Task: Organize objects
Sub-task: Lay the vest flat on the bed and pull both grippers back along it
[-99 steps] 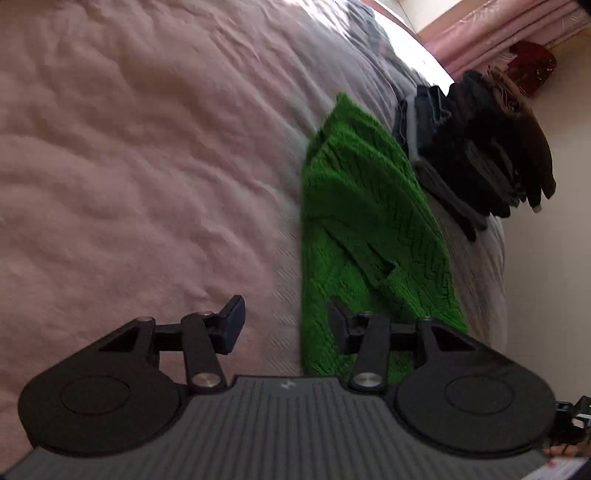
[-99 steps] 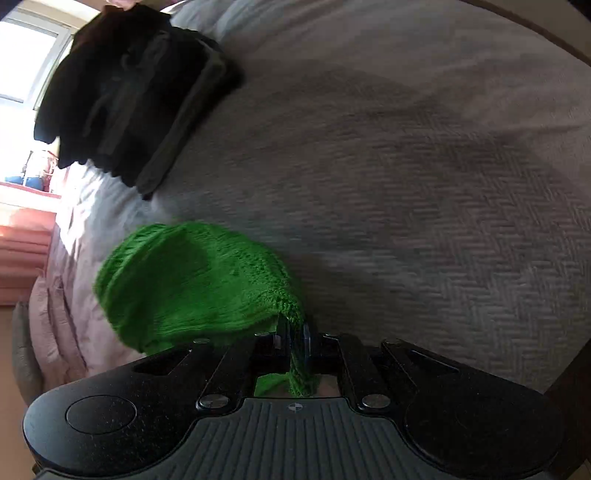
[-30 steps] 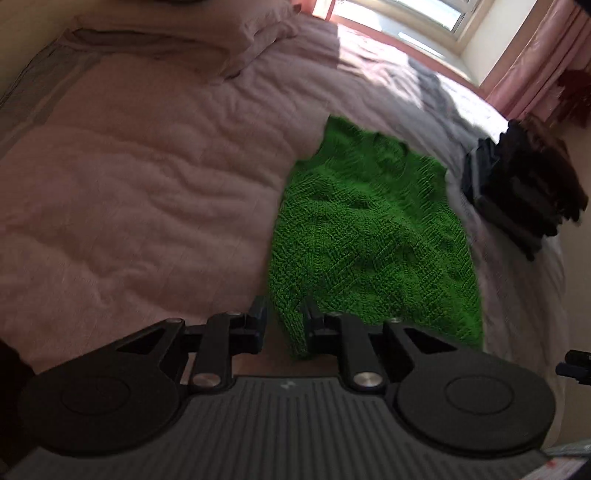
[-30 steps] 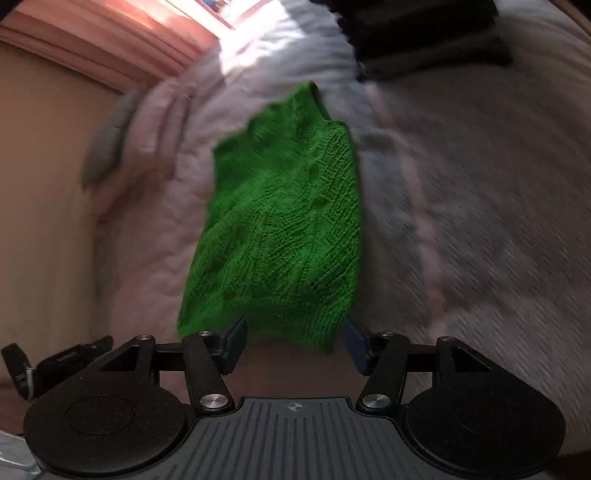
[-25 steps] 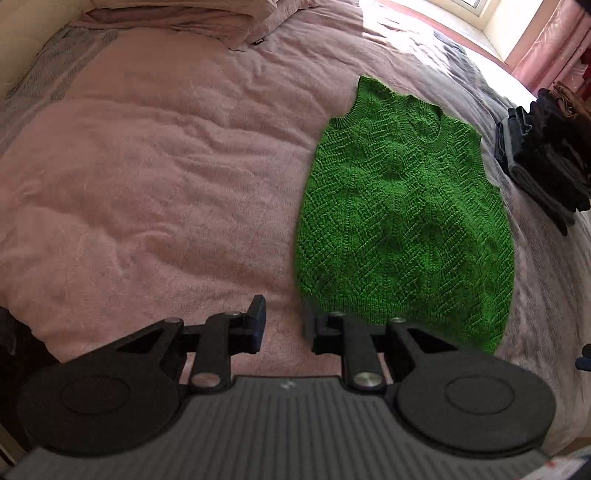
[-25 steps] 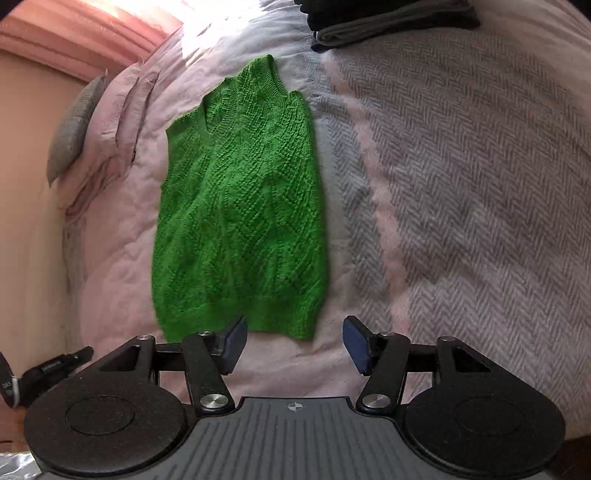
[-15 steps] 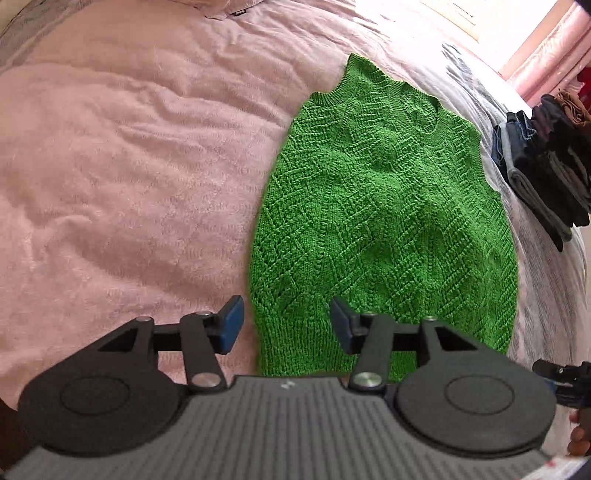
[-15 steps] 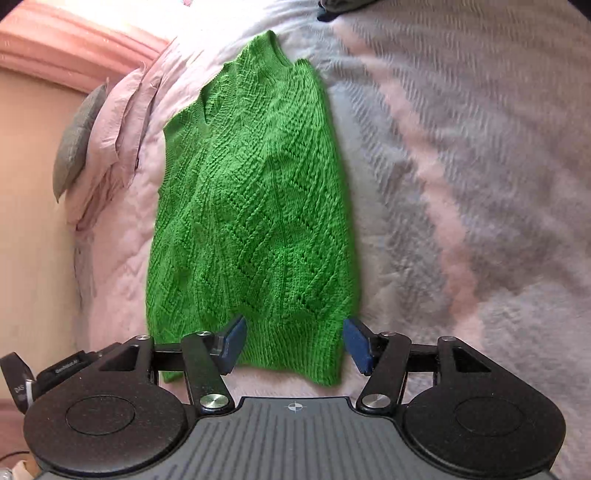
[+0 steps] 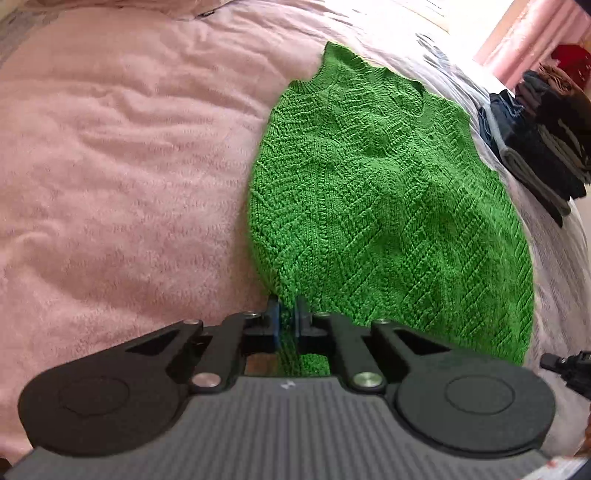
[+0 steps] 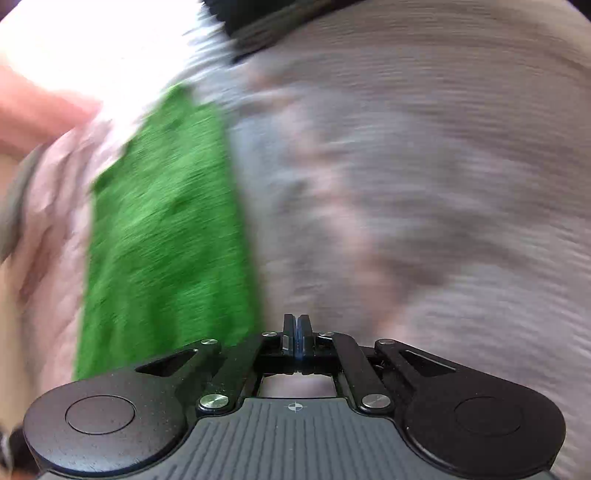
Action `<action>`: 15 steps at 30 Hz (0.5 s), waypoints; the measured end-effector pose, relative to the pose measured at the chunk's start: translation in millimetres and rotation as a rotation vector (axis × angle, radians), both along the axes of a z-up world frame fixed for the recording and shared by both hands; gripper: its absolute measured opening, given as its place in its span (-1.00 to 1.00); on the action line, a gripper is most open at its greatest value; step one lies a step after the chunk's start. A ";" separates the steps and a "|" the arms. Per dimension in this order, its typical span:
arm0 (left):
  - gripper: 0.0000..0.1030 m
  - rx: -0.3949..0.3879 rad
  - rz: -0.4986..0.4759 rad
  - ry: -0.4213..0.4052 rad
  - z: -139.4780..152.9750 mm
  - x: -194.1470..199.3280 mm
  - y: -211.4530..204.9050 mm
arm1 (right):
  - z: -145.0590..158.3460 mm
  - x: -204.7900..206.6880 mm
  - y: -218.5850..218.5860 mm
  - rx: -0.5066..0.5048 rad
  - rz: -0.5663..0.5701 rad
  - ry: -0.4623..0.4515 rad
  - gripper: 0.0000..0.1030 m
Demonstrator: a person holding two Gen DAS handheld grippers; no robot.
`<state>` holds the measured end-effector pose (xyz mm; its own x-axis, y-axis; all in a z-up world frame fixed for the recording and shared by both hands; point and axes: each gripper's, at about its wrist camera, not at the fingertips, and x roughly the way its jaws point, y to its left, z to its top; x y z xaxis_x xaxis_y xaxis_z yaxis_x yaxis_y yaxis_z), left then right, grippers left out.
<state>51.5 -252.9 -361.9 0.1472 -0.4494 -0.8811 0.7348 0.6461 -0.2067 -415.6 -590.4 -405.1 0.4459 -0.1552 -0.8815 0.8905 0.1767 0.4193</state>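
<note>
A green knitted vest point(image 9: 388, 206) lies spread flat on the pink bed cover point(image 9: 122, 166), neck end far from me. My left gripper point(image 9: 287, 314) is shut on the vest's near hem corner, with green knit pinched between the blue pads. In the blurred right wrist view the vest point(image 10: 166, 236) lies to the left, and my right gripper point(image 10: 296, 325) is shut with nothing between its pads, over the grey herringbone blanket point(image 10: 424, 184) beside the vest's right edge.
A stack of folded dark clothes point(image 9: 543, 147) sits on the bed beyond the vest at the right; its edge shows at the top of the right wrist view point(image 10: 258, 26). Pink curtains point(image 9: 517, 37) hang behind. A pillow edge point(image 9: 184, 7) lies at the far end.
Both grippers were open at the vest's hem half a second ago. The left has closed on the hem corner. The right has closed empty and swung right, off the vest.
</note>
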 end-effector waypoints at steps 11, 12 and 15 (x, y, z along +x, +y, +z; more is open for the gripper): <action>-0.45 -0.061 -0.047 0.016 30.4 15.9 -10.5 | 8.0 81.4 27.1 -0.043 0.106 -0.067 0.55; -0.43 -0.056 -0.072 0.016 25.7 17.0 -18.9 | -3.6 90.6 27.3 -0.015 0.105 -0.054 0.43; -0.43 0.003 -0.152 0.004 1.0 12.3 -41.1 | -23.4 101.5 30.7 -0.018 0.113 -0.022 -0.48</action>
<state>63.8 -294.0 -360.9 0.0738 -0.4639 -0.8828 0.8234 0.5278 -0.2085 -314.1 -559.7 -428.6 0.4810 -0.1187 -0.8686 0.8549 0.2831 0.4347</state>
